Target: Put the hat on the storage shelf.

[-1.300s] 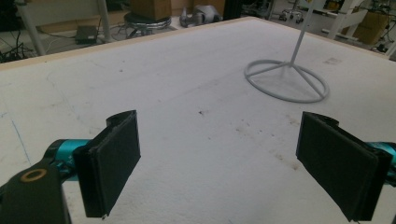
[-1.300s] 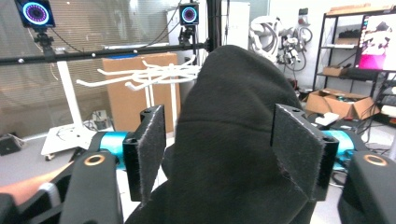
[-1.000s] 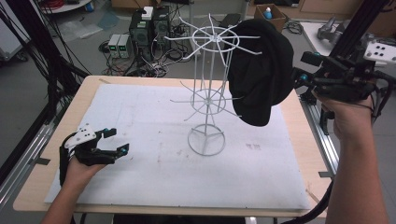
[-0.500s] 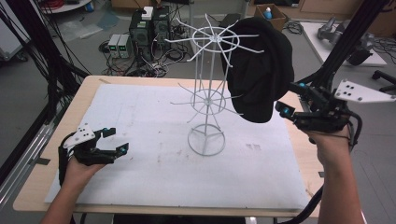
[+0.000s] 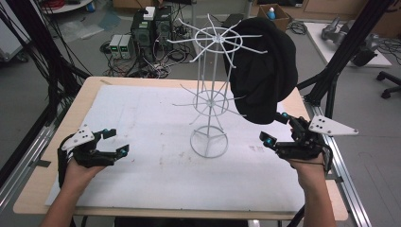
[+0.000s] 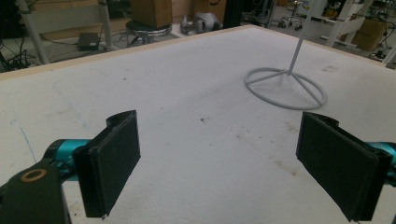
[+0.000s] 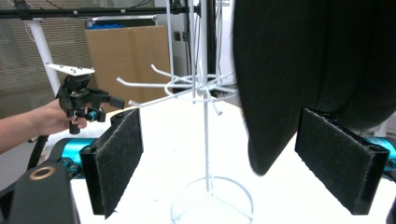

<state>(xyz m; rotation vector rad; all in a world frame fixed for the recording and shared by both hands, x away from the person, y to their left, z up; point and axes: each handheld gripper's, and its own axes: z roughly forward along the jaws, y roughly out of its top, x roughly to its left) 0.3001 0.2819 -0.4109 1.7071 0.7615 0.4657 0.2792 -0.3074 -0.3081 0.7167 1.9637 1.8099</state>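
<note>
While both hands sit low at the table's near side, the black hat [image 5: 263, 71] hangs from the upper hooks of the white wire rack [image 5: 210, 94], draped down the rack's right side, its lower edge well above the white table mat [image 5: 142, 123]. Rack stands upright near mat centre on its ring base; upper and lower hook tiers both visible in the high view. Right gripper [image 5: 275, 128] is just below and right of the hat's lower edge, jaws spread wide, nothing between them; can't tell from the high view if it touches the fabric. In the right gripper view the hat [image 7: 317, 65] hangs large on the right, its bottom lobe dropping between the two pads, closer to the right pad; the rack pole [image 7: 204, 93] runs vertically between the jaws farther off. No clear contact between the pads and the hat. Same view shows the left gripper [image 7: 100, 106] far off at left, held in a hand. Left gripper [image 5: 117, 142] is at the mat's left-front area, well apart from the rack, jaws wide open and empty. Left gripper view: bare stained mat between the pads, rack base ring [image 6: 285, 86] ahead to the upper right.
</note>
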